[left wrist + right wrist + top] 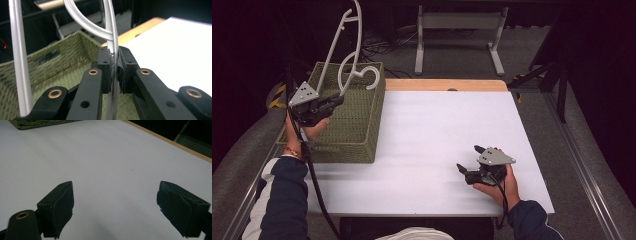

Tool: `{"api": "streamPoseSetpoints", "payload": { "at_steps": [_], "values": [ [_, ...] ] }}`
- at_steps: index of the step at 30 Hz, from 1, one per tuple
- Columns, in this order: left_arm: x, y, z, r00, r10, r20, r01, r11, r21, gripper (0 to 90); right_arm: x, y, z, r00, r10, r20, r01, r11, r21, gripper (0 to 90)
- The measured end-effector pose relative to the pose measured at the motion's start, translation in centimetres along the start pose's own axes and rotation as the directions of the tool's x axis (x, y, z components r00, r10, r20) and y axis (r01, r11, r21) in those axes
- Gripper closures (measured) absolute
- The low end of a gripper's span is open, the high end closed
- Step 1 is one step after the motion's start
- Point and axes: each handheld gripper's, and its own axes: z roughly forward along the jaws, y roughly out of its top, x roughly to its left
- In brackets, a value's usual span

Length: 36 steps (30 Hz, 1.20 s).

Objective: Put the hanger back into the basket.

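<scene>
Hanger [343, 50], pale grey plastic, stands nearly upright over the green woven basket [357, 127] at the table's left edge, clamped low on one of its thin rods by the left gripper [338, 100]. In the left gripper view the two black jaws press flat against that rod [114, 47] from both sides, with no gap left; a curved arm of the hanger crosses just above the pads, and a second straight rod [20, 62] rises at the left of that view. Behind the jaws lies the basket's woven wall and floor [62, 65]; what the basket holds beyond that cannot be told.

From the high view, the hanger's hook curls over the basket's far right corner, and its top reaches past the upper edge of the picture.

Well apart, the right gripper [468, 161] rests low over the white table top [437, 130] near the front right, jaws spread wide with nothing between them. Its own view shows bare white surface [112, 162], a basket corner [37, 123] far off, and the table's wooden edge [170, 141].
</scene>
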Motion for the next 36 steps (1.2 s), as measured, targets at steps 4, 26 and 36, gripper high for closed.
{"api": "streamPoseSetpoints", "payload": {
  "at_steps": [4,26,36],
  "values": [
    [0.7,-0.7,0.1,0.9999,-0.011,-0.011,0.011,0.9994,0.034,81.9,-0.1,0.0,0.1,1.0000,0.005,-0.002,-0.005,1.000,0.003,14.7],
    [0.9,-1.5,0.8,0.9981,0.031,-0.053,-0.019,0.9765,0.215,81.2,-0.1,0.0,0.1,0.9998,0.009,-0.018,-0.009,1.000,0.015,15.3],
    [0.8,-1.8,0.8,0.9963,0.055,-0.066,-0.035,0.9590,0.281,81.4,0.0,0.0,0.3,0.9996,-0.003,-0.028,0.004,1.000,0.027,15.8]
  ]
}}
